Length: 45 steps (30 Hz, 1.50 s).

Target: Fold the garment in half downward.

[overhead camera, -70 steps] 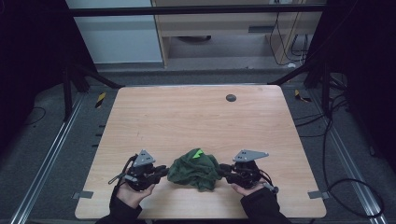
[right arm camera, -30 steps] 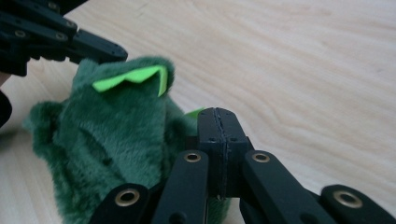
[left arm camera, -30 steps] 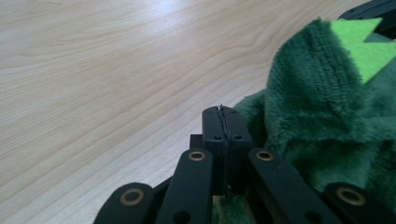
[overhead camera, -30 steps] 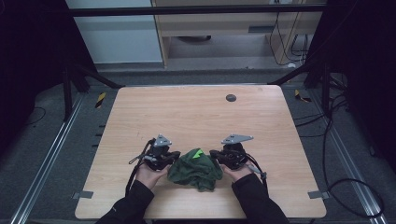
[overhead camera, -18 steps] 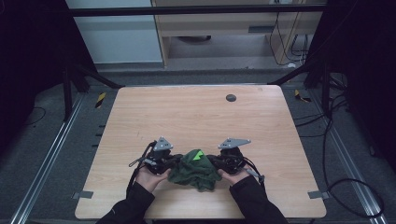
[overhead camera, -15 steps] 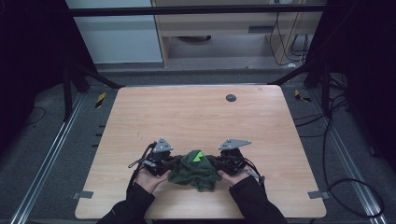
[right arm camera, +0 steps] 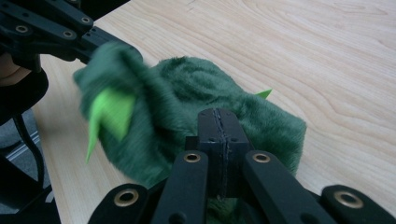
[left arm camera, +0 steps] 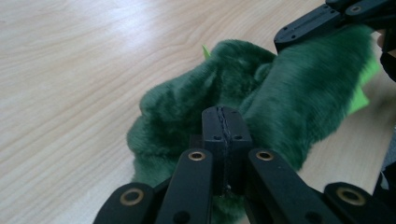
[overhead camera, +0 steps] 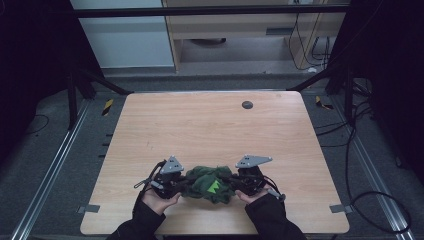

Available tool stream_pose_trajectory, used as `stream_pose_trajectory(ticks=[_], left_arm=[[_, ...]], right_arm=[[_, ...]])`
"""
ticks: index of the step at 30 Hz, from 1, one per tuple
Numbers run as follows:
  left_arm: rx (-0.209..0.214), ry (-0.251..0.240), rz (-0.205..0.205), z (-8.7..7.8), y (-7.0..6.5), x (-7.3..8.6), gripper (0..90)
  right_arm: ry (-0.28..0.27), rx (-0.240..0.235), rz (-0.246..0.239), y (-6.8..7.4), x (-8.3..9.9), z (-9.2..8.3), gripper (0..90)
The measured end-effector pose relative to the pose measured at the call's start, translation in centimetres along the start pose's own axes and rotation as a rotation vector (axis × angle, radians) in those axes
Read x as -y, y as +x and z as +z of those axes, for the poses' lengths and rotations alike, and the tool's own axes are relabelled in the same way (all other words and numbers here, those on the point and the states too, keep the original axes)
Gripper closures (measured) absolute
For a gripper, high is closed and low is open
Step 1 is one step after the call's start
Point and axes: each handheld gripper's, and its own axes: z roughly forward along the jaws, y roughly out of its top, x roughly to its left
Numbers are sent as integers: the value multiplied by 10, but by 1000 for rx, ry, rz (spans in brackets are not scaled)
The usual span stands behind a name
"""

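While both forearms reach in from the bottom edge of the high view, the green plush cloth (overhead camera: 210,183) lies bunched on the wooden table (overhead camera: 200,125) in the lower middle of the frame, between the two tools. To its left sits the left gripper (overhead camera: 183,183), to its right the right gripper (overhead camera: 235,181), each touching an end of the fabric. In the left gripper view, that gripper's (left arm camera: 226,126) jaws are pressed flat together at lower centre, with the fabric (left arm camera: 205,98) bulging around and beneath the tips, so it appears clamped on a fold. The right gripper view has the same look: its gripper (right arm camera: 219,128) has jaws closed tight, pinched into the plush (right arm camera: 187,93), a bright green patch (right arm camera: 109,112) blurred at left. A small dark disc (overhead camera: 247,104) lies in the table's upper right.
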Motion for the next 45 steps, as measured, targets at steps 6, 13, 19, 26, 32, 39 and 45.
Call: stream_pose_trajectory(ticks=[6,13,19,26,32,39,45], left_arm=[[6,25,0,1,-4,8,897],[18,66,2,3,-9,21,897],[18,99,-2,7,-11,29,897],[1,125,1,14,-9,33,897],[-17,138,5,18,-9,35,898],[-27,98,-8,11,-6,32,882],[-80,48,-44,-2,7,29,809]], right_arm=[[16,-8,-2,4,7,0,900],[42,-22,-1,9,17,-2,899],[57,-26,3,11,24,-4,899],[90,-15,1,8,31,2,899],[100,-7,2,4,35,8,899],[81,-14,1,4,33,5,878],[22,14,10,-2,27,-8,820]])
